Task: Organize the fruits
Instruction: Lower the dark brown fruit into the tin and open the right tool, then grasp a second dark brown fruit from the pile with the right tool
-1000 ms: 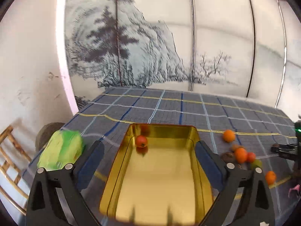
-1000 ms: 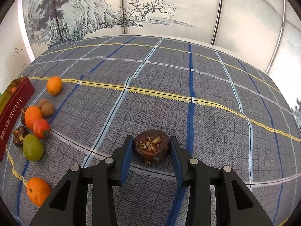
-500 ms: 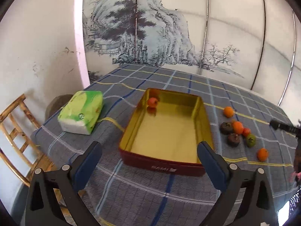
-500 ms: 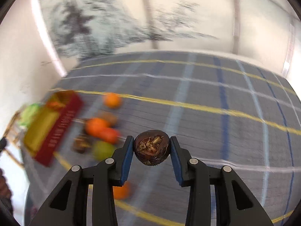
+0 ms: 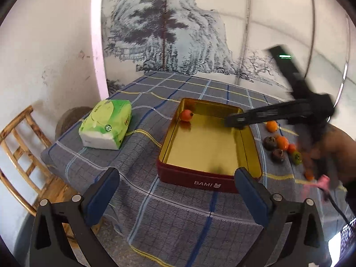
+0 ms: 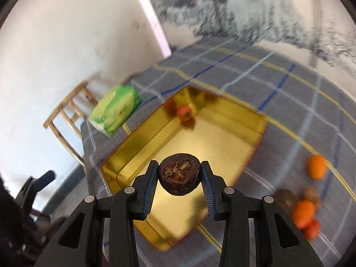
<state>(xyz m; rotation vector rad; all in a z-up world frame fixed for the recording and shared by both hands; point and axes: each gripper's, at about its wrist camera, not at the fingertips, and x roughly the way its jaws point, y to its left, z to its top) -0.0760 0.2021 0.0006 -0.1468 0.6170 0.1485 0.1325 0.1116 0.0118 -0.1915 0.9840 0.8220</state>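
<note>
My right gripper [image 6: 179, 179] is shut on a dark brown round fruit [image 6: 179, 173] and holds it in the air above the gold-lined red tin [image 6: 222, 142]. One small red-orange fruit [image 6: 184, 112] lies in the tin's far corner. In the left wrist view the tin [image 5: 209, 146] sits mid-table, the red-orange fruit [image 5: 186, 115] inside it, and the right gripper [image 5: 235, 122] reaches over its far right rim. My left gripper [image 5: 176, 197] is open and empty, back from the tin's near wall. Loose fruits [image 5: 282, 143] lie right of the tin.
A green tissue pack [image 5: 106, 124] lies left of the tin on the checked cloth. A wooden chair [image 5: 20, 151] stands off the table's left edge. Oranges [image 6: 316, 166] and other fruits [image 6: 303, 213] lie right of the tin. A painted screen [image 5: 178, 35] stands behind the table.
My right gripper has swung left with the dark fruit, from the open cloth to above the tin. My left gripper has pulled back from the tin, still open.
</note>
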